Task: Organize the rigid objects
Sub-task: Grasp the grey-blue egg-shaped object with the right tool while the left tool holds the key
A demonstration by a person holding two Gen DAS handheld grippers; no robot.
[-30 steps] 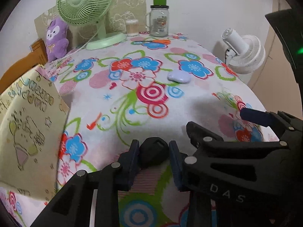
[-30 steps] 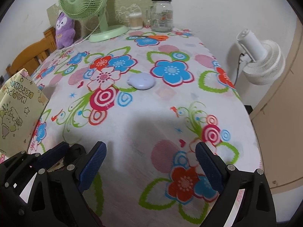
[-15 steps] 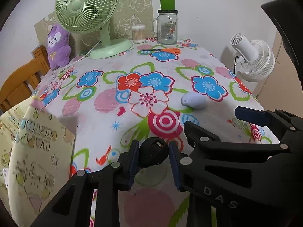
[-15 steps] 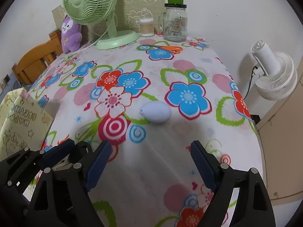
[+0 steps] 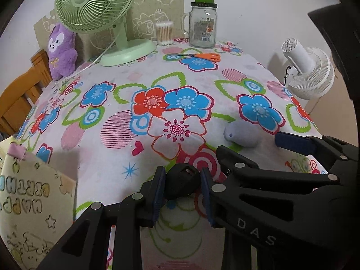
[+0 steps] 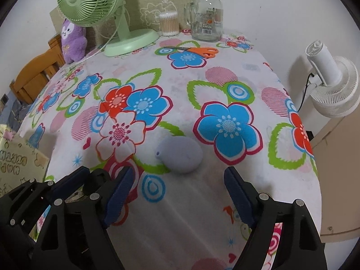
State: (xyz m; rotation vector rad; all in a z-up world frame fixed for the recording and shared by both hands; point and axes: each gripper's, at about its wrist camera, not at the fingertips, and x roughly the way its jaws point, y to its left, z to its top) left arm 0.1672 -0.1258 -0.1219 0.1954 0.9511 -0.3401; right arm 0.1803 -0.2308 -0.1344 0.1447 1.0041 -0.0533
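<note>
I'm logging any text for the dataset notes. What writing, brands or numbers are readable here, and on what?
"DAS": embossed on the right hand-held gripper.
Glass jar: label with a barcode, print too small to read.
Yellow card: cut-out lettering, seen warped at the edge, not readable.
Nothing else legible.

The worktop (image 6: pixel 180 229) is covered by a white cloth printed with blue, red and pink flowers. A plain white wall (image 5: pixel 258 6) is seen behind it. A brown wooden chair (image 5: pixel 20 94) is placed at the left edge, and a white floor fan (image 6: pixel 333 85) is set by the right edge, beside a beige cabinet panel (image 6: pixel 337 202).
</note>
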